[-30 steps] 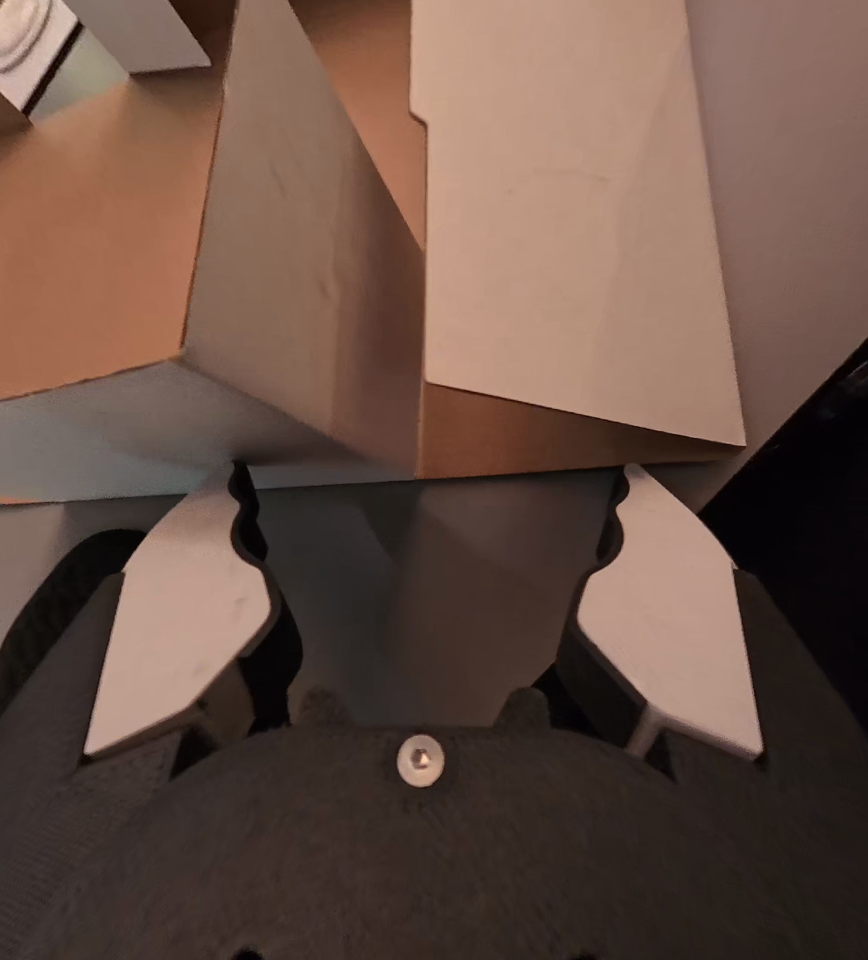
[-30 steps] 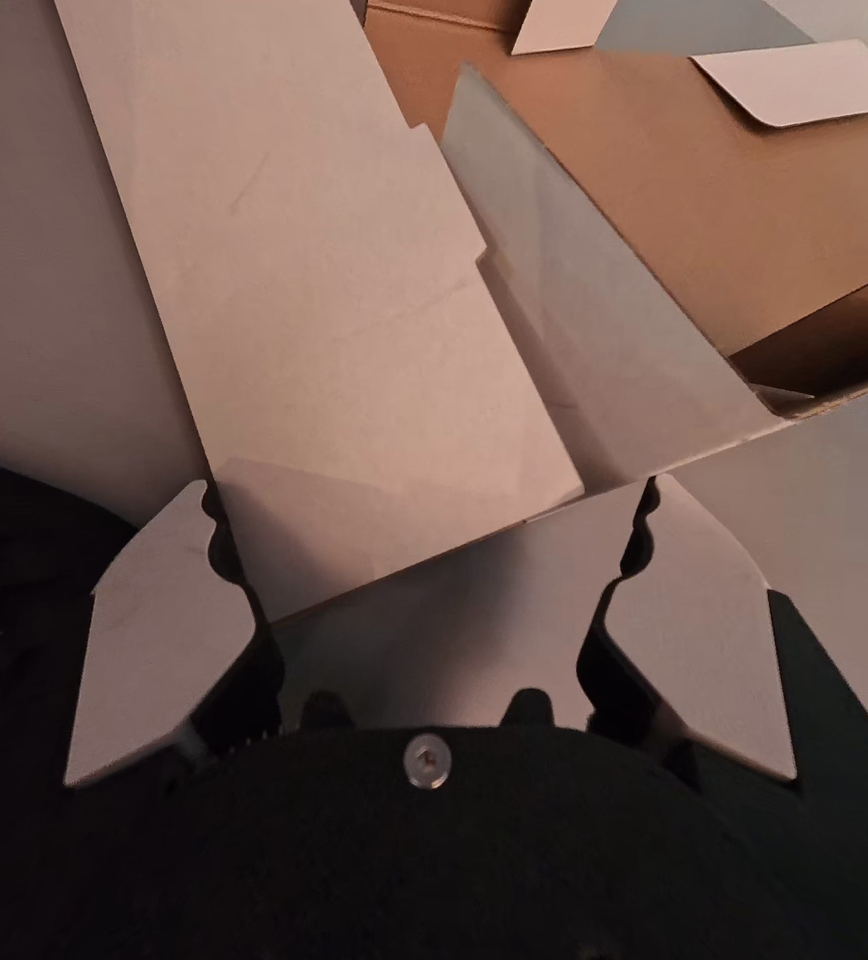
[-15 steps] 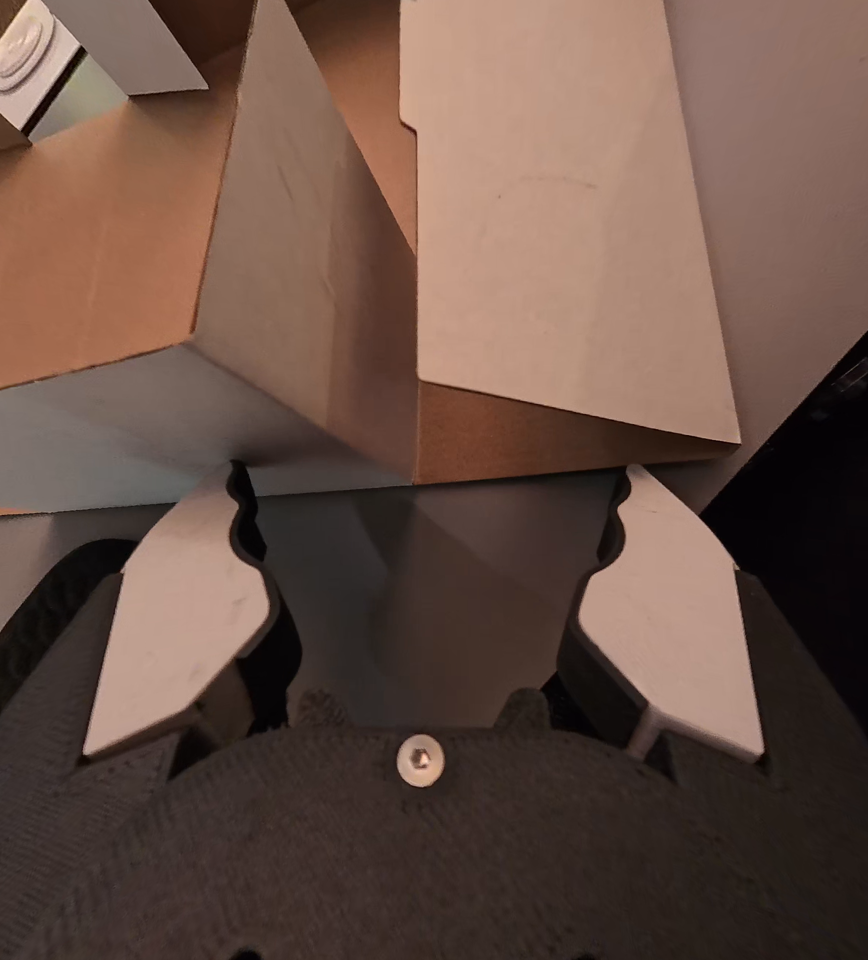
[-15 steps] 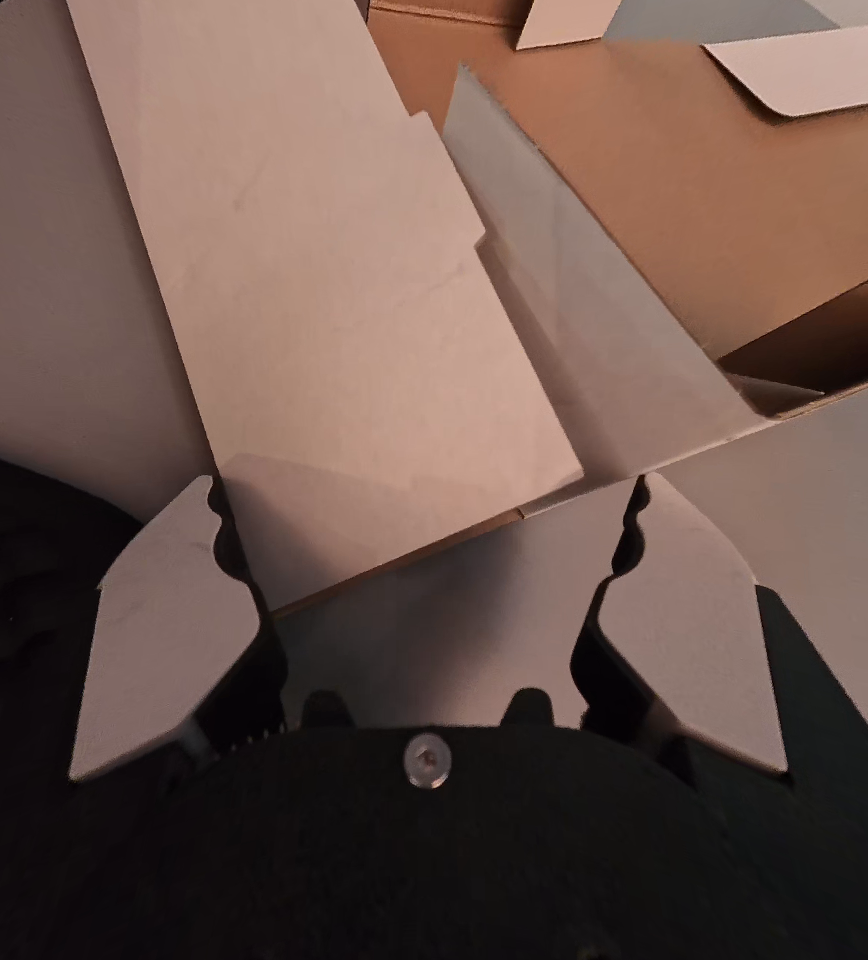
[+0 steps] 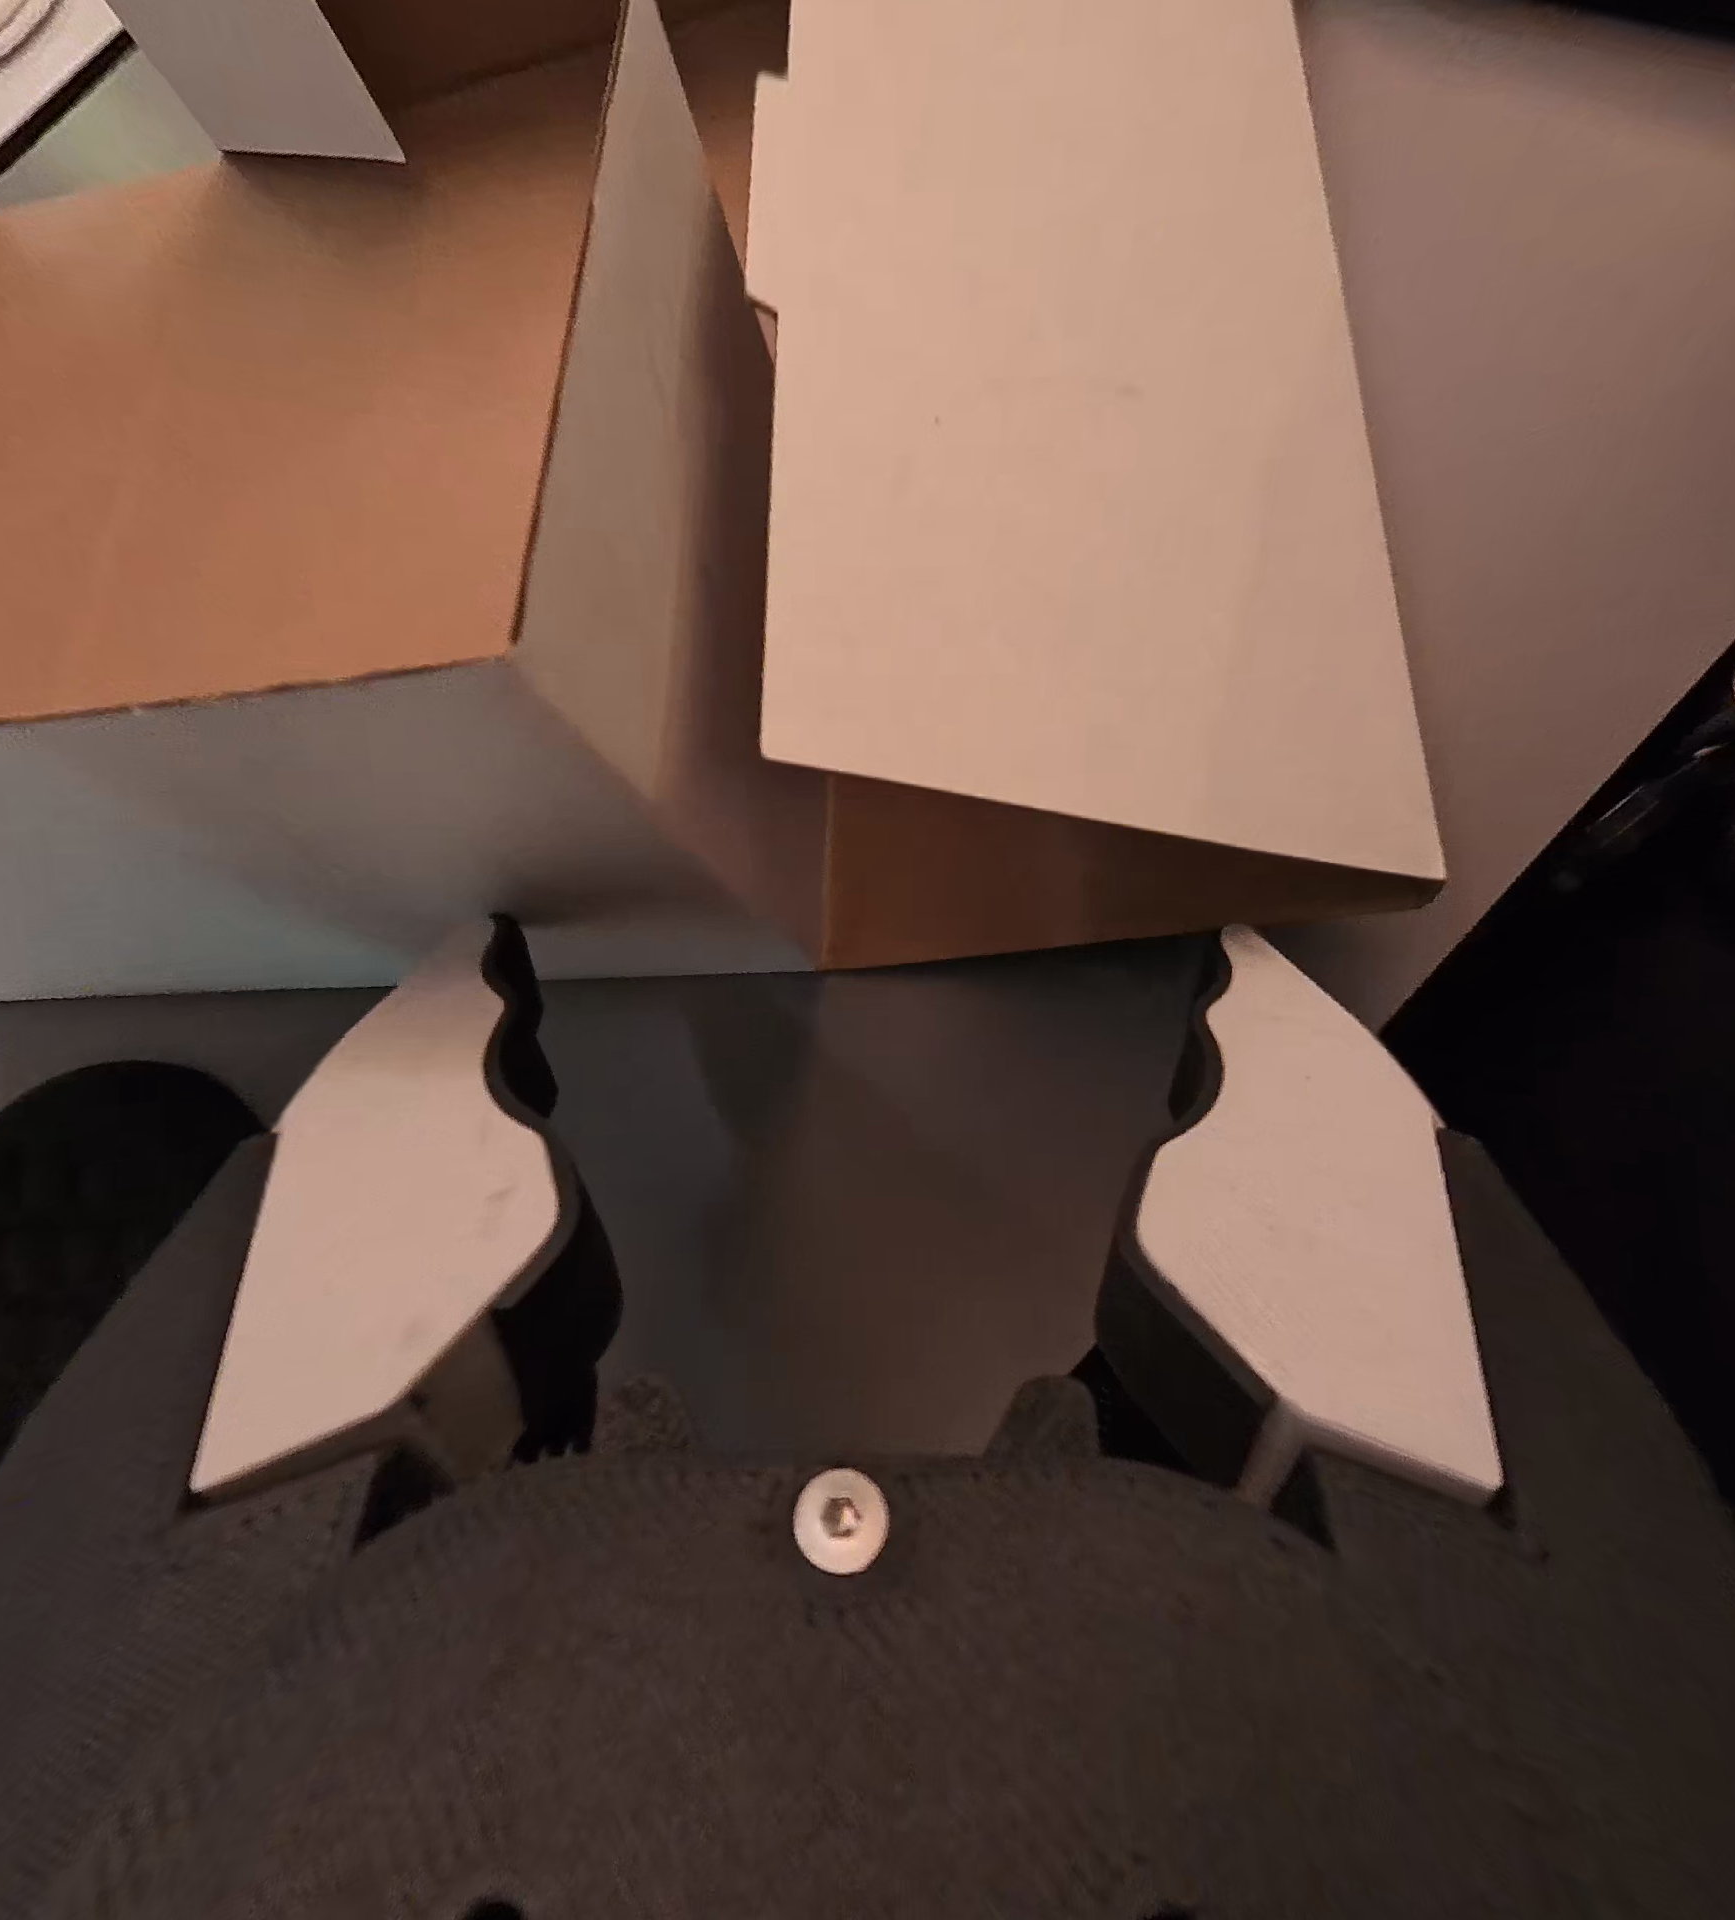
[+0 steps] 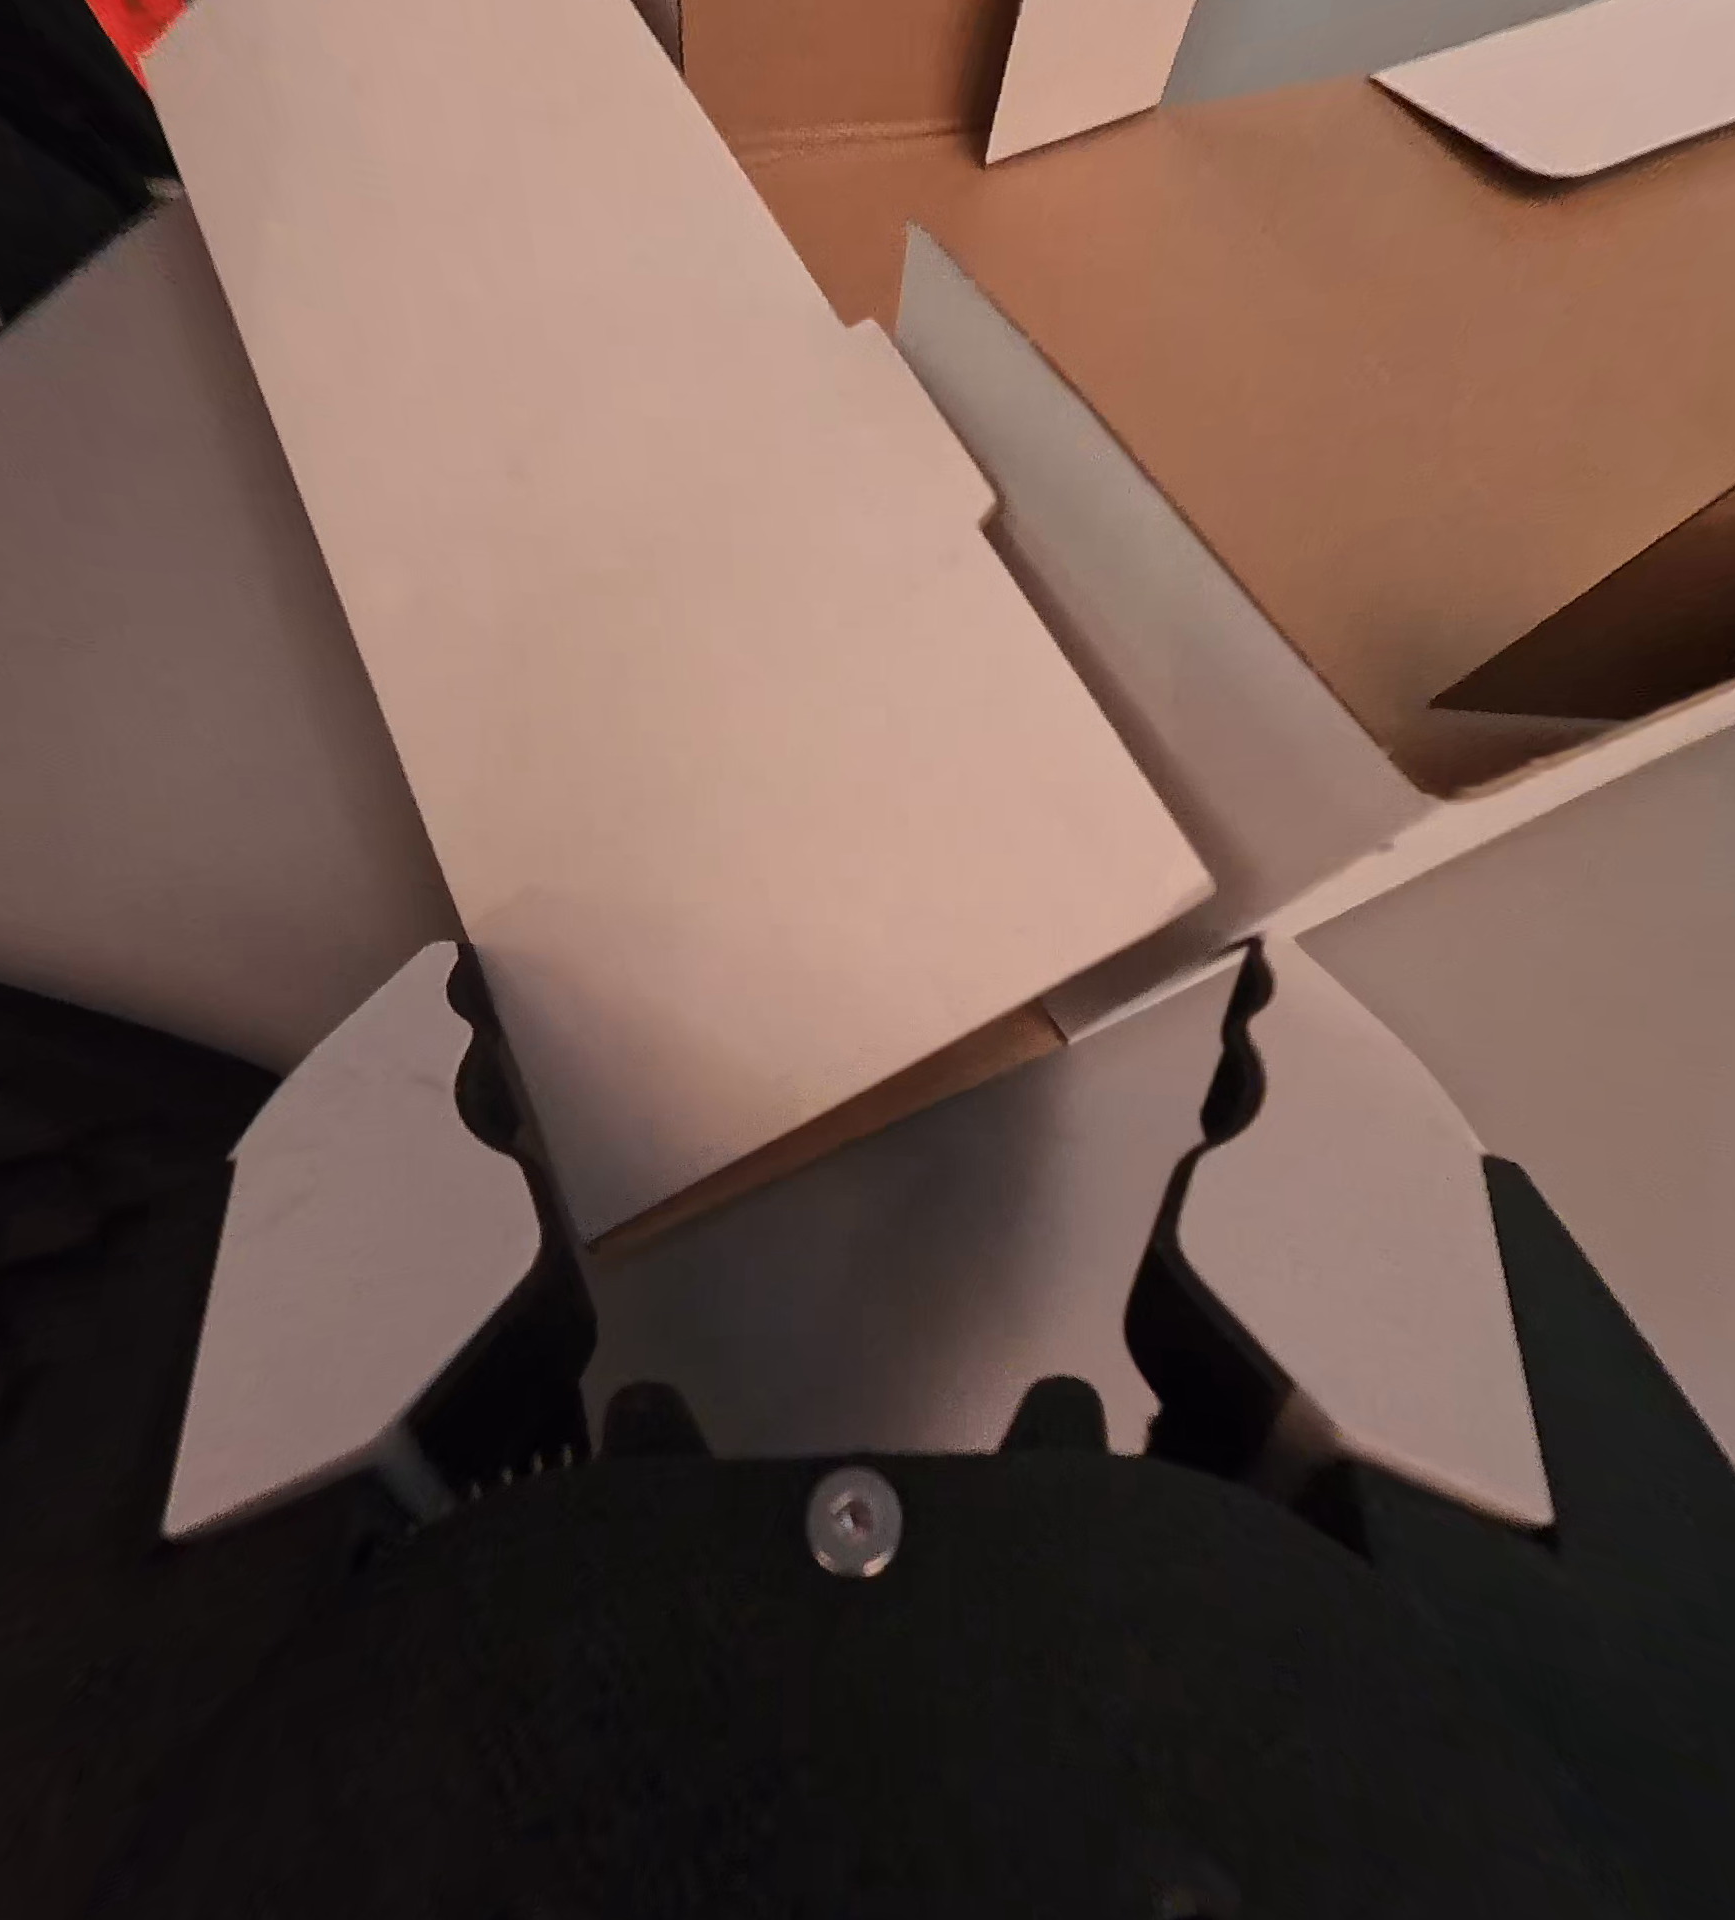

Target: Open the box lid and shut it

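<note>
A white cardboard box with a brown inside (image 5: pixel 219 468) stands open on a white table, and it also shows in the right wrist view (image 6: pixel 1362 416). Its long side flap (image 5: pixel 1050 468) hangs outward, white face up; the right wrist view shows the same flap (image 6: pixel 686 623). My left gripper (image 5: pixel 858 935) is open, its tips at the box's near corner, with nothing between the fingers. My right gripper (image 6: pixel 858 956) is open; the flap's lower end lies between its fingers, against the inner edge of the left finger (image 6: pixel 375 1195).
The white table (image 5: pixel 1517 364) ends at a dark edge on the right in the left wrist view. Small white end flaps (image 6: pixel 1611 104) stand at the box's far side. A dark area with a red patch (image 6: pixel 115 31) lies top left in the right wrist view.
Both grippers have shifted slightly along the box; the box and flap sit a little differently in each view. Both stay open.
</note>
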`<action>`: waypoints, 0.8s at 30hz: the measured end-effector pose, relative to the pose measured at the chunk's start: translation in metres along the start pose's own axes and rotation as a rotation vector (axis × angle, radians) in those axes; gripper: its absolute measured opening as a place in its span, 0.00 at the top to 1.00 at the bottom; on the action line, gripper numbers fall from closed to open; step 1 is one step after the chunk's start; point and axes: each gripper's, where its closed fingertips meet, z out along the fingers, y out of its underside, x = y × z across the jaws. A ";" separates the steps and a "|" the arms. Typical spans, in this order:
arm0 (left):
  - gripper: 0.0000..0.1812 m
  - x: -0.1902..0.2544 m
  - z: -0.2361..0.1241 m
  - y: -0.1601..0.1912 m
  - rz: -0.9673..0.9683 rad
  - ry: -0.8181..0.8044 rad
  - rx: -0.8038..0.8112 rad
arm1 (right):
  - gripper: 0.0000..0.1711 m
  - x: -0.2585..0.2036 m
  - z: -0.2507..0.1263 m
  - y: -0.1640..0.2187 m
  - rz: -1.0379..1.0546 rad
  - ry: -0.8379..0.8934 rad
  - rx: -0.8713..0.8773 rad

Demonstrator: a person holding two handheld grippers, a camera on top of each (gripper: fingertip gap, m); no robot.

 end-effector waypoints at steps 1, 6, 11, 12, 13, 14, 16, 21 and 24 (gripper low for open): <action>0.35 0.000 0.001 0.001 0.002 -0.003 0.004 | 0.23 0.000 0.001 0.001 -0.015 0.012 -0.017; 0.40 0.004 0.000 -0.002 -0.122 0.069 0.069 | 0.30 0.005 -0.008 -0.010 0.116 -0.053 0.084; 0.42 0.003 0.001 -0.005 -0.179 0.078 0.135 | 0.32 0.009 -0.011 -0.013 0.131 -0.052 0.132; 0.41 0.003 0.002 -0.004 -0.166 0.064 0.134 | 0.32 0.010 -0.010 -0.012 0.134 -0.051 0.131; 0.41 0.003 0.004 -0.003 -0.143 0.047 0.128 | 0.31 0.010 -0.009 -0.012 0.135 -0.051 0.131; 0.39 0.004 0.006 -0.002 -0.114 0.027 0.117 | 0.32 0.009 -0.008 -0.012 0.138 -0.054 0.131; 0.26 0.008 0.013 0.002 -0.056 -0.012 0.062 | 0.33 0.010 -0.006 -0.014 0.160 -0.053 0.140; 0.23 0.000 0.015 0.000 -0.055 -0.086 0.023 | 0.33 0.012 -0.005 -0.016 0.178 -0.050 0.158; 0.21 -0.001 0.020 0.000 -0.098 -0.088 0.017 | 0.33 0.014 -0.005 -0.018 0.185 -0.039 0.173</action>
